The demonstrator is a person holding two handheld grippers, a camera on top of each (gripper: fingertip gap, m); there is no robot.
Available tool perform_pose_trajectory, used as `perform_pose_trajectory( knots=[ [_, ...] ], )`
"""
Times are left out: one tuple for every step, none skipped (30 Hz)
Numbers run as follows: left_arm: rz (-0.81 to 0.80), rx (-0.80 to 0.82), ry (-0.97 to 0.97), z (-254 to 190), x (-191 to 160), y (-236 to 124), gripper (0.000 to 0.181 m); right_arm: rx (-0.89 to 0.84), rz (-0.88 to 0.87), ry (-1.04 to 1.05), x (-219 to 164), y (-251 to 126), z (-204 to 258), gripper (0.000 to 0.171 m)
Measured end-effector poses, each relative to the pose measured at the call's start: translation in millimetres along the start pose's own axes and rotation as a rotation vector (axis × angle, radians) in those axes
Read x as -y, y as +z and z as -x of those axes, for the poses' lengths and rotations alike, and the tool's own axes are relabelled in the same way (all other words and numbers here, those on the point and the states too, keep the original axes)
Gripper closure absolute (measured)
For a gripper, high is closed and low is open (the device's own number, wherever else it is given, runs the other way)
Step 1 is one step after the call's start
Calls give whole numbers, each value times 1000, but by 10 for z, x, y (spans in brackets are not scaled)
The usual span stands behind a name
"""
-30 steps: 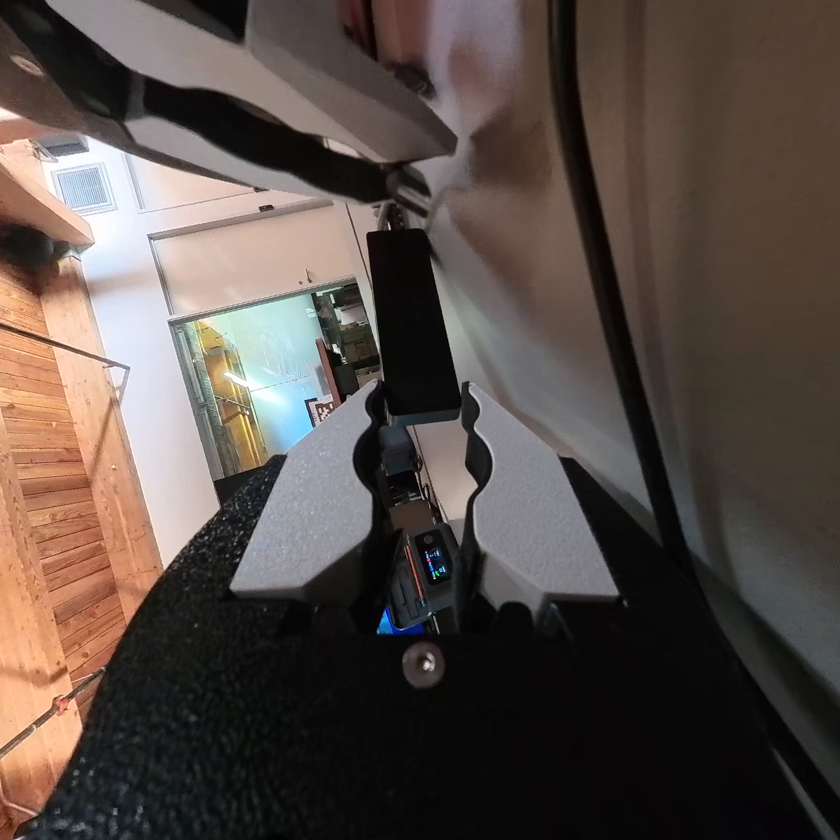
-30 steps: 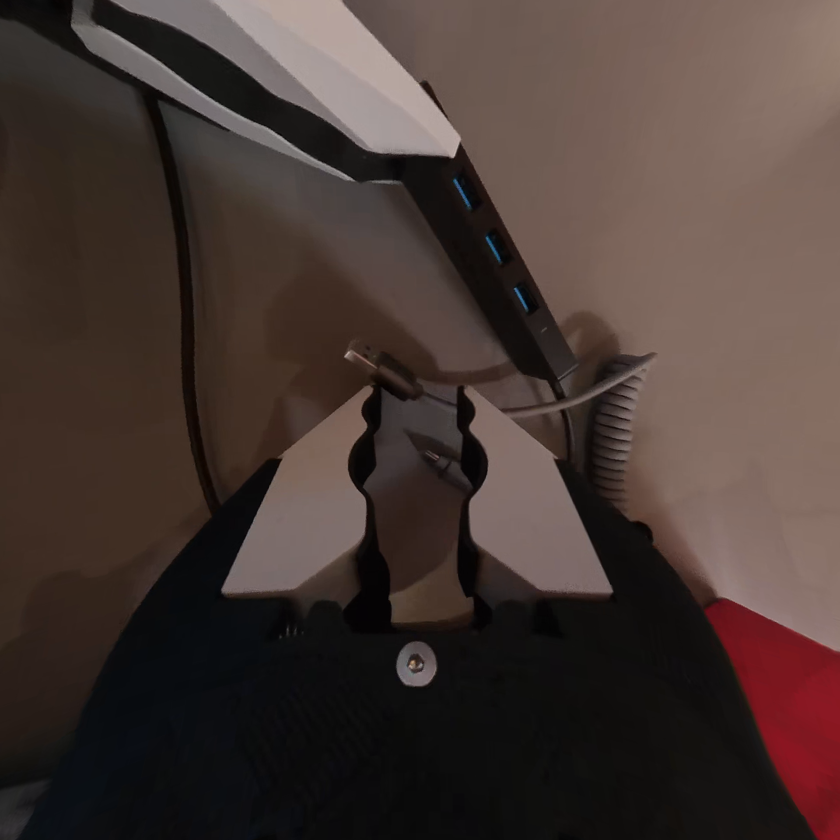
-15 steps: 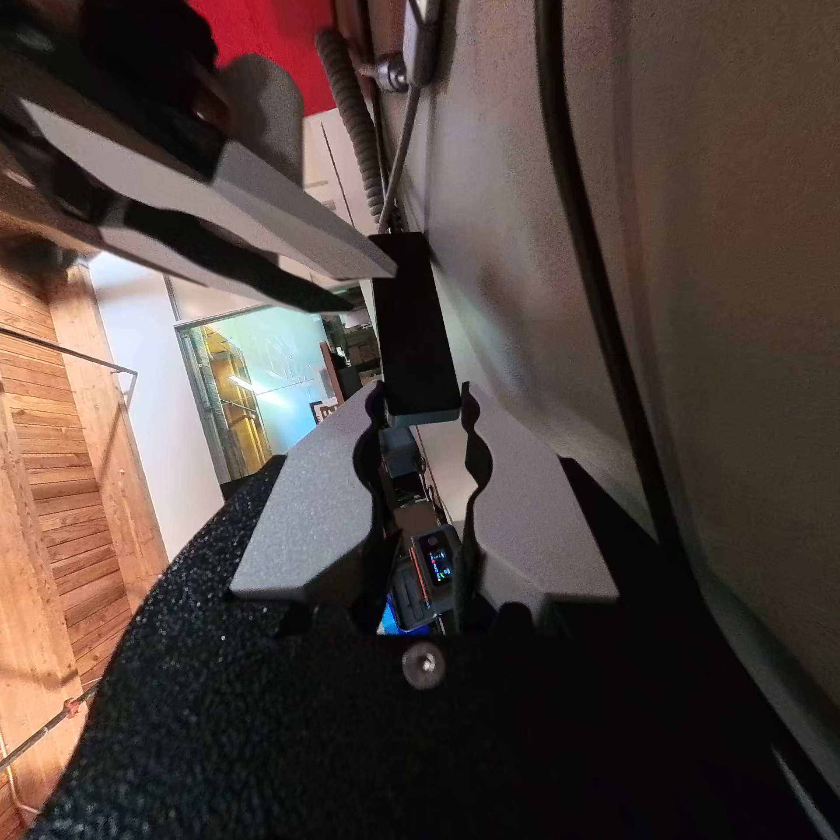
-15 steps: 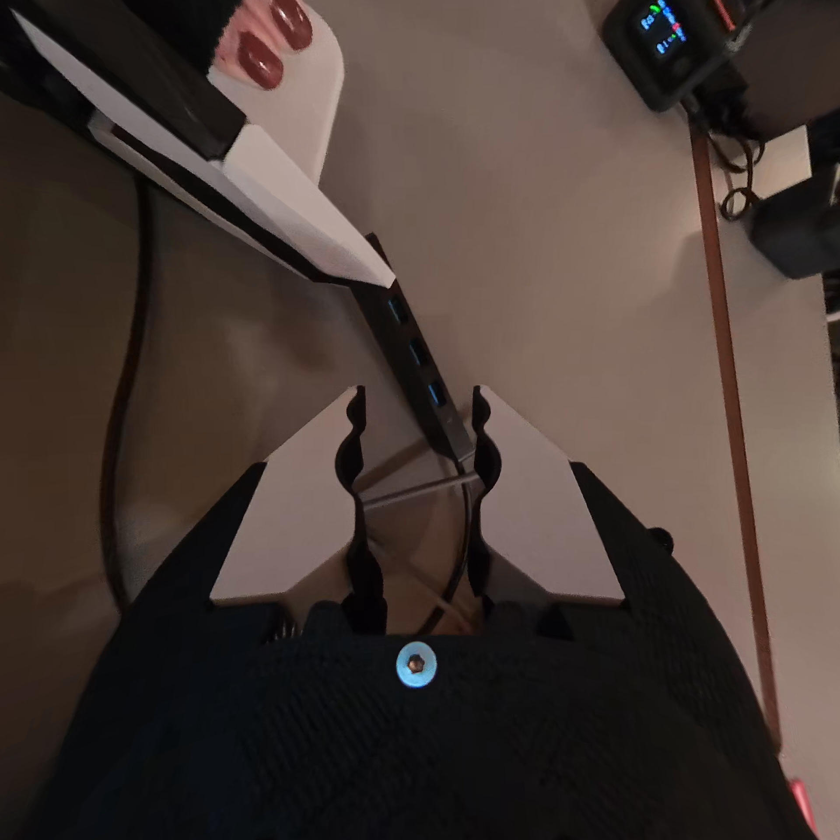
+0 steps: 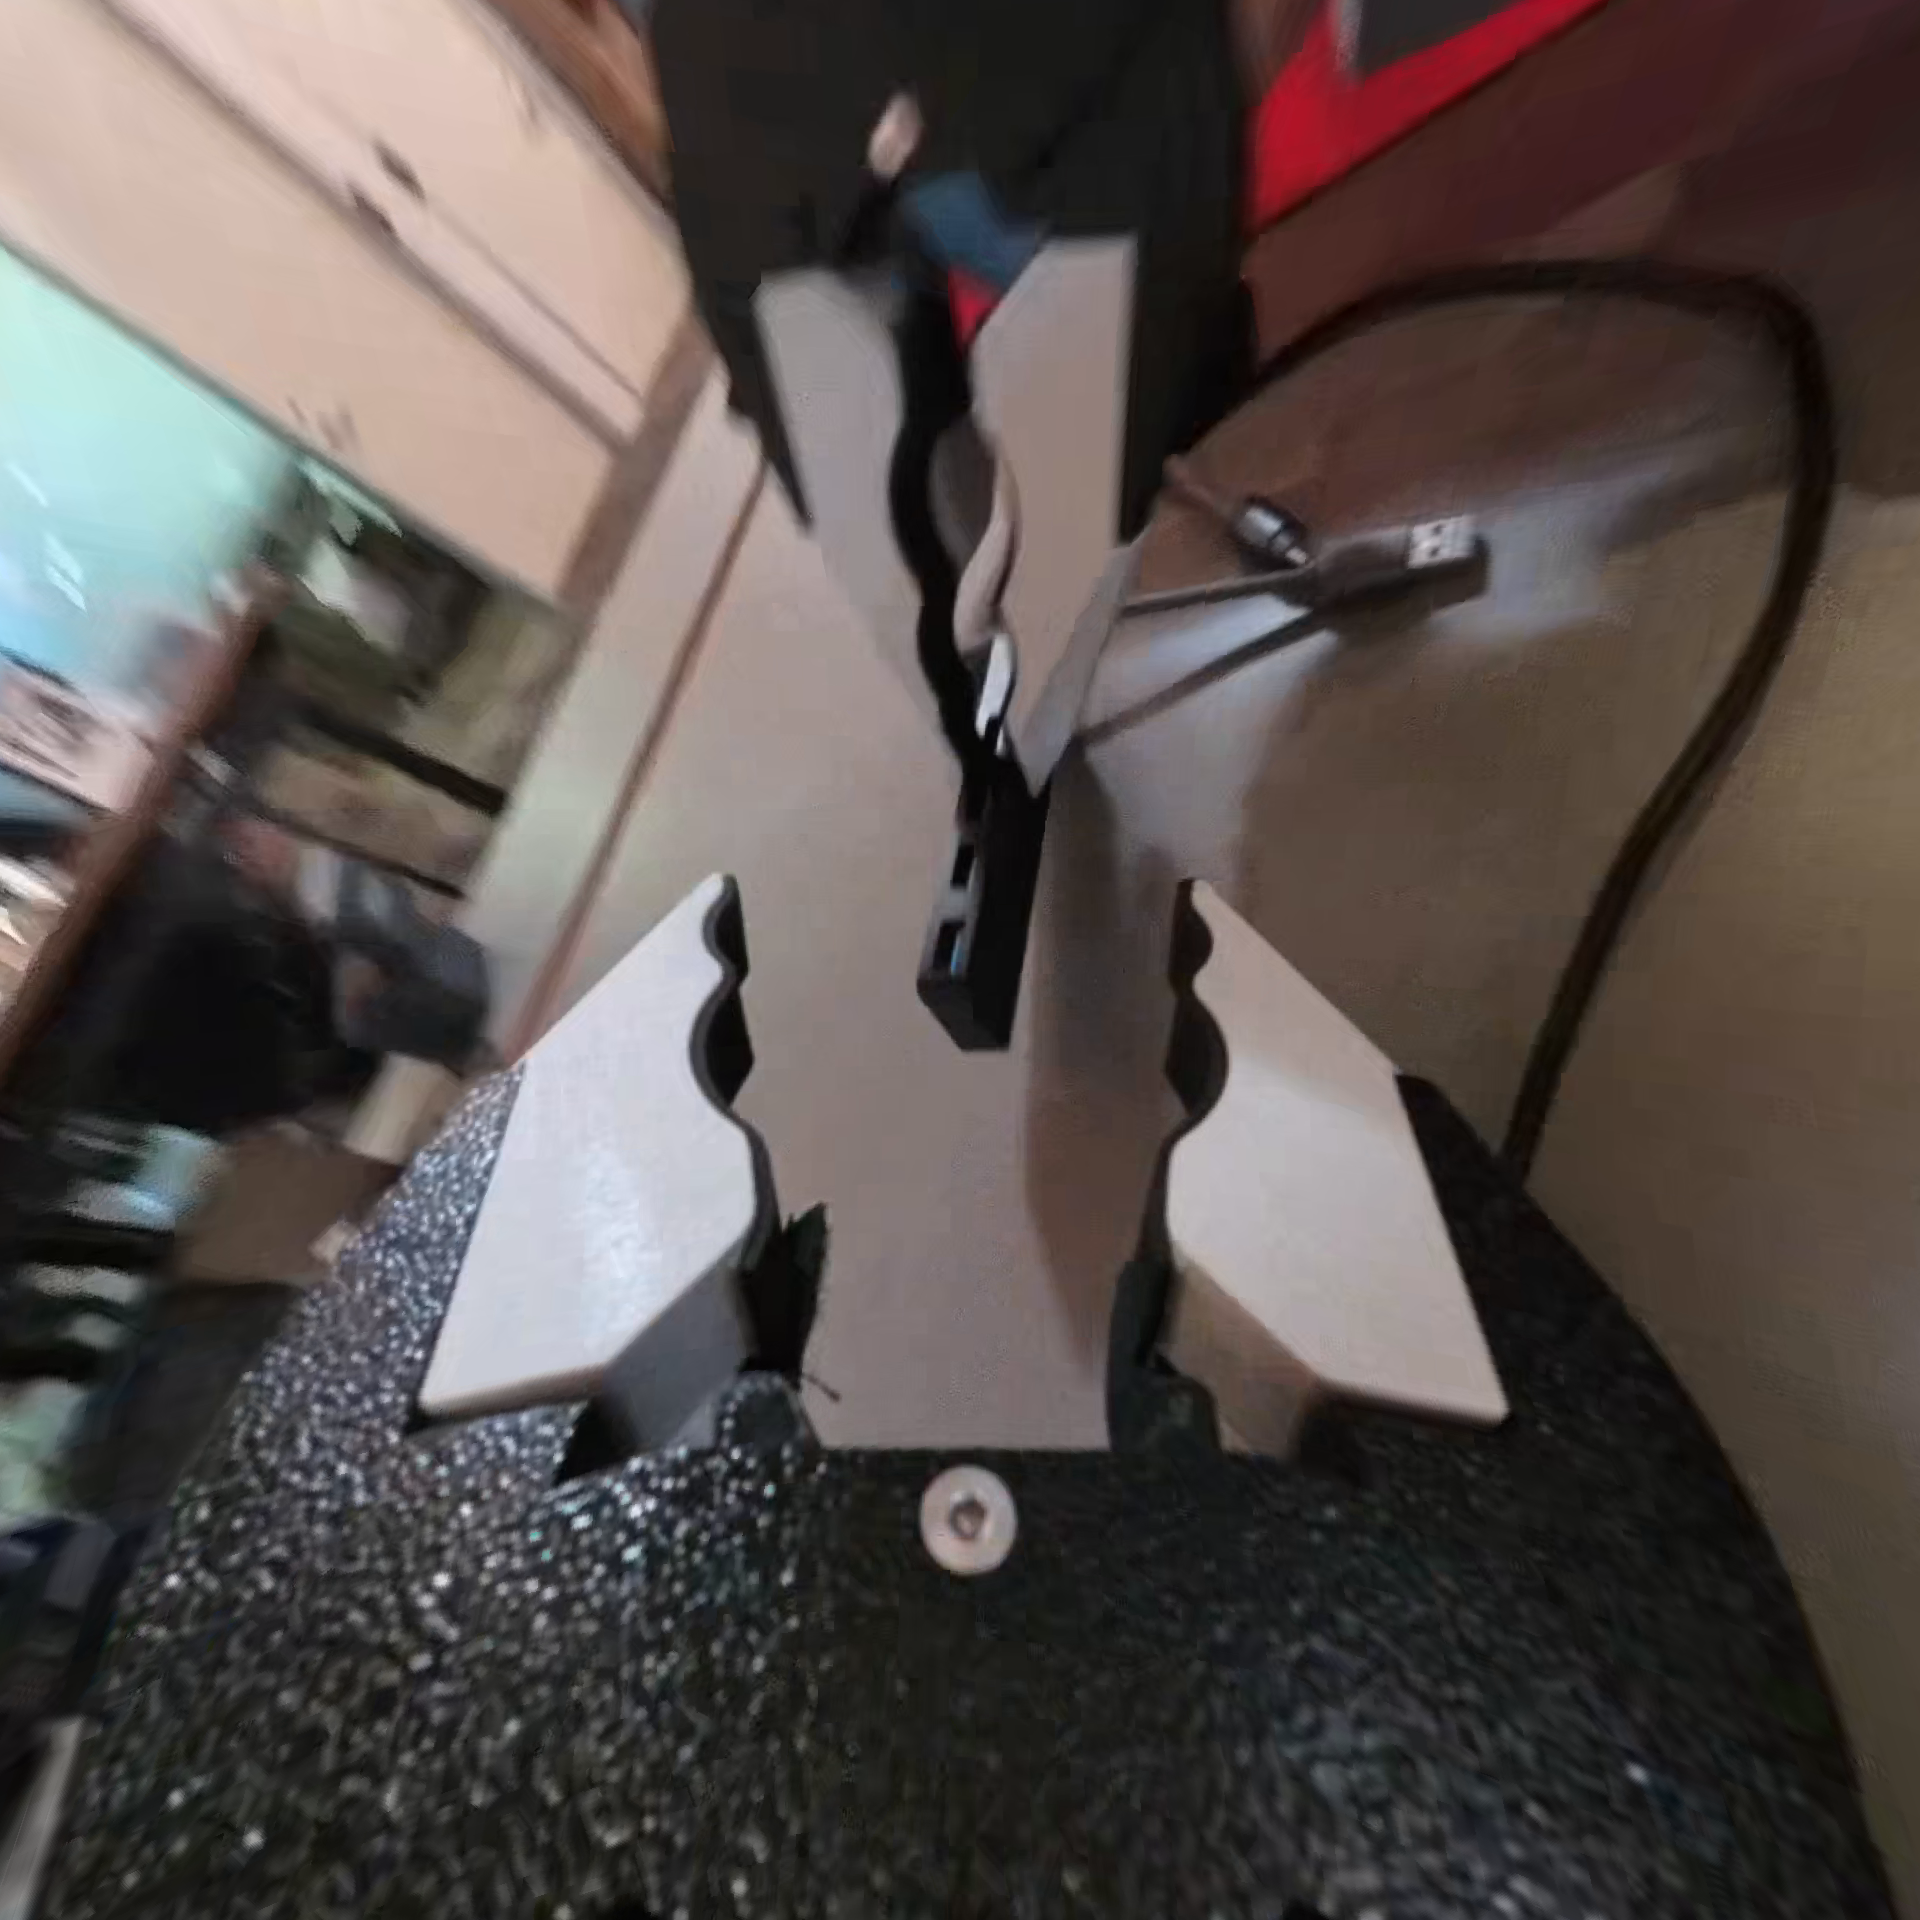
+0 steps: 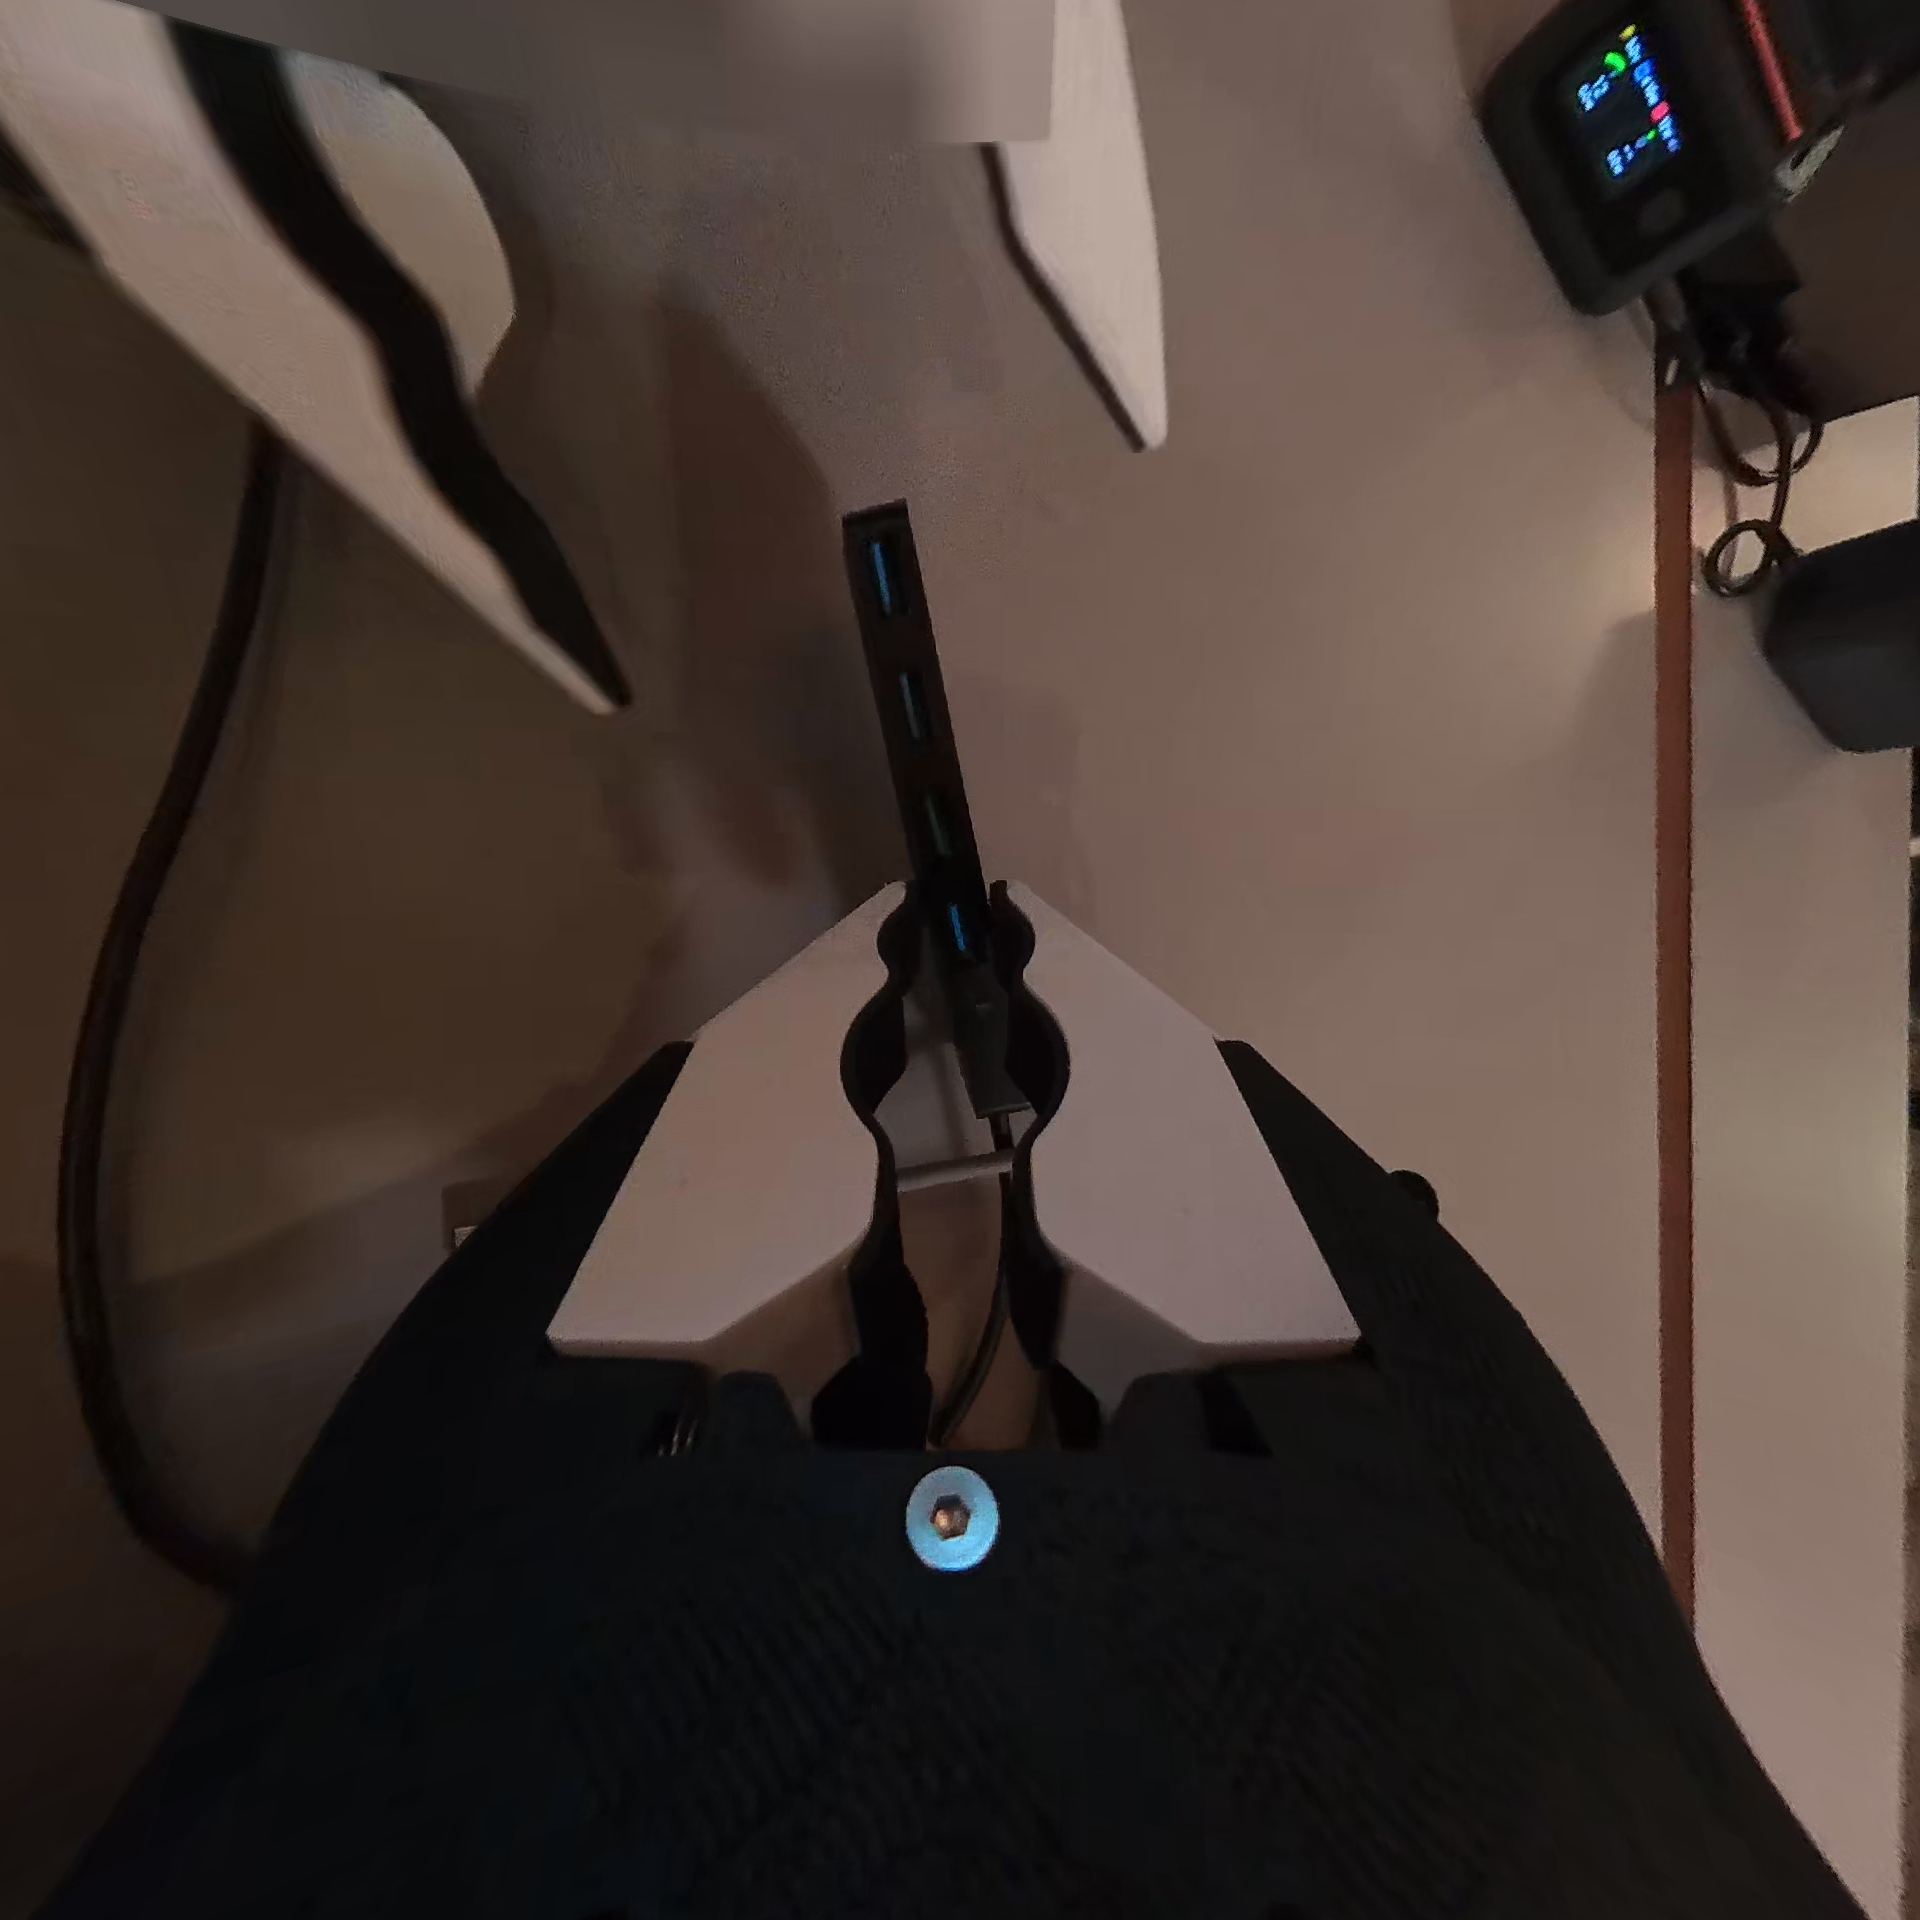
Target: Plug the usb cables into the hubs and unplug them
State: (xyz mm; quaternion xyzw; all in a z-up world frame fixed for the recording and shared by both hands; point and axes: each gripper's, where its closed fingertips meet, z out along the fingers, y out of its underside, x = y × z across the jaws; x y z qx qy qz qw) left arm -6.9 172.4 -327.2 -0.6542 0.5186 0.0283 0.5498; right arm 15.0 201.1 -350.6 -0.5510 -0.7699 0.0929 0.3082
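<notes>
A slim black USB hub (image 6: 912, 686) with blue ports lies on the pale table (image 6: 1299, 727). My right gripper (image 6: 954, 900) is shut on the hub's near end, where its lead comes out. My left gripper (image 5: 961, 920) is open and empty, with the hub's free end (image 5: 982, 935) between its tips but apart from both fingers. In the left wrist view the right gripper (image 5: 1006, 727) comes down from the top onto the hub's far end. Two loose grey cable plugs (image 5: 1439, 545) lie on the table to the right of it. The left gripper (image 6: 873, 566) shows open at the top of the right wrist view.
A thick black cable (image 5: 1756, 582) loops along the right side of the table and shows at the left in the right wrist view (image 6: 125, 935). A black device with a lit screen (image 6: 1631, 135) sits by the brown table edge (image 6: 1673, 831). Something red (image 5: 1382, 114) lies beyond.
My left gripper has let go of the hub, opened wide and swung round. My right gripper has moved onto the hub's lead end and shut on it.
</notes>
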Motion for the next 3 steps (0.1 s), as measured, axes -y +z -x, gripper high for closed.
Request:
perform_pose_trajectory(
  knots=[
    [38, -44, -79, -12, -106, 34, 117, 4, -9, 0, 6, -10, -1, 160],
    [65, -108, -140, -77, -194, 66, 114, 7, -20, 0, 12, -20, -2, 161],
    [75, -144, -194, -118, -247, 99, 123, 13, -33, 0, 20, -28, 3, 161]
  ],
)
